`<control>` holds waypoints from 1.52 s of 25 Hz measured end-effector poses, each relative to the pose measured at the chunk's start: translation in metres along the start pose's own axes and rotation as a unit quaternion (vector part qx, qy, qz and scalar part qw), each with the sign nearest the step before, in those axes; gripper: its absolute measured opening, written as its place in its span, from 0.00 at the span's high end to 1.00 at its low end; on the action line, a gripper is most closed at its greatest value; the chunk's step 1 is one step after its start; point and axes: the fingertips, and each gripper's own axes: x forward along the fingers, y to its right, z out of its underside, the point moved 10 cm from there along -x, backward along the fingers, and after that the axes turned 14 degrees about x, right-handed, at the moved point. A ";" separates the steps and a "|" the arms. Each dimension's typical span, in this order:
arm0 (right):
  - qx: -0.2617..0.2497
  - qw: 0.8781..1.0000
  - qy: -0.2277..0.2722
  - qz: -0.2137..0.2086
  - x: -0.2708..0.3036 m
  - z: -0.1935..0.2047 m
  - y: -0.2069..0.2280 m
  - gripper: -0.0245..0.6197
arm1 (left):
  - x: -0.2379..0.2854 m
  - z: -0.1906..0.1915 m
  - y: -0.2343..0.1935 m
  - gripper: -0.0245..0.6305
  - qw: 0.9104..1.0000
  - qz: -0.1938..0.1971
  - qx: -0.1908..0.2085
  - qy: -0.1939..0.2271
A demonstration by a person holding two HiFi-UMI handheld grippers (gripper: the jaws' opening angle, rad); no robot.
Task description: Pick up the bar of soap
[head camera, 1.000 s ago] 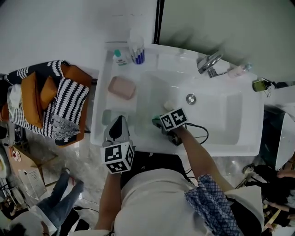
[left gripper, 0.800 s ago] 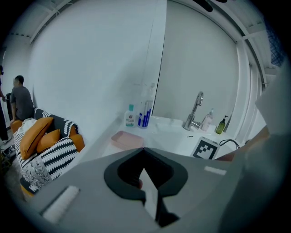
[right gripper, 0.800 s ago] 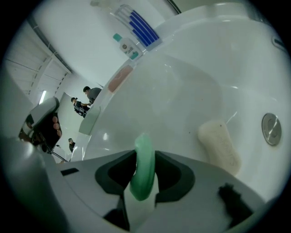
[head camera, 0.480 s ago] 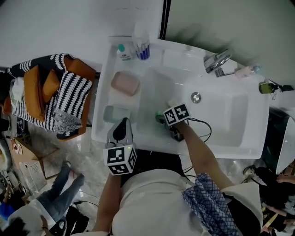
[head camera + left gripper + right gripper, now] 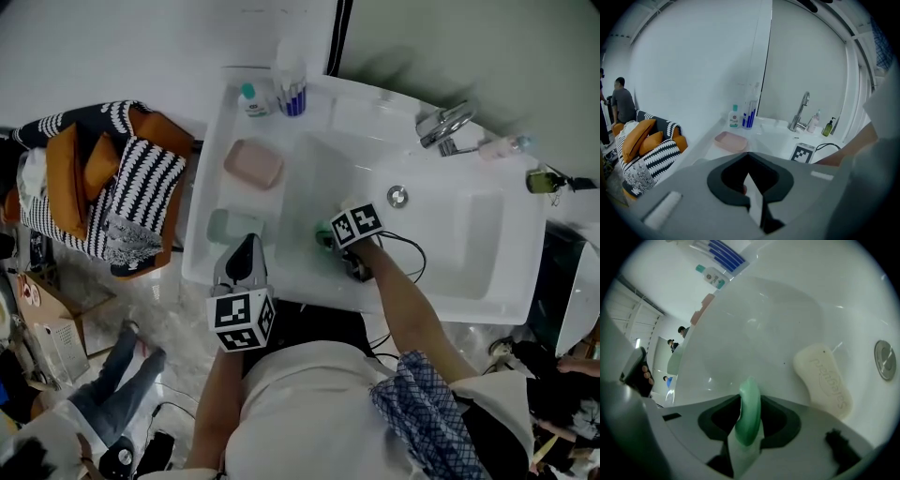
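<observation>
Right gripper [image 5: 326, 236]: lowered slightly into the sink [image 5: 450, 281]; jaws still pinching a green piece [image 5: 749, 408].
Bar of soap [image 5: 824, 380]: lies just right of it, untouched; probably cannot be grasped until the green piece is released.
Left gripper [image 5: 246, 244]: jaws together, at the near edge.

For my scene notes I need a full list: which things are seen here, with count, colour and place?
sink: 1, white, centre
bar of soap: 1, cream, in basin
soap dish: 1, pink, left ledge
tray: 1, pale green, left ledge
toothbrush cup: 1, clear, back ledge
small bottle: 1, white, beside cup
tap: 1, chrome, back
thin object: 1, green, in right tool
left tool: 1, grey, shut, front ledge
right tool: 1, grey, in basin
</observation>
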 end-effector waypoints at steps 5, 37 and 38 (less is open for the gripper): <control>-0.026 0.999 -0.003 0.018 0.001 0.001 -0.004 0.76 | 0.000 0.000 0.005 0.95 1.000 0.002 0.003 0.004; -0.066 0.988 0.041 0.137 -0.029 0.004 -0.003 0.61 | 0.004 0.000 0.011 0.95 1.000 0.016 0.005 0.021; -0.077 0.987 0.052 0.134 -0.034 0.004 -0.004 0.61 | 0.005 -0.001 0.012 0.95 1.000 0.017 0.005 0.021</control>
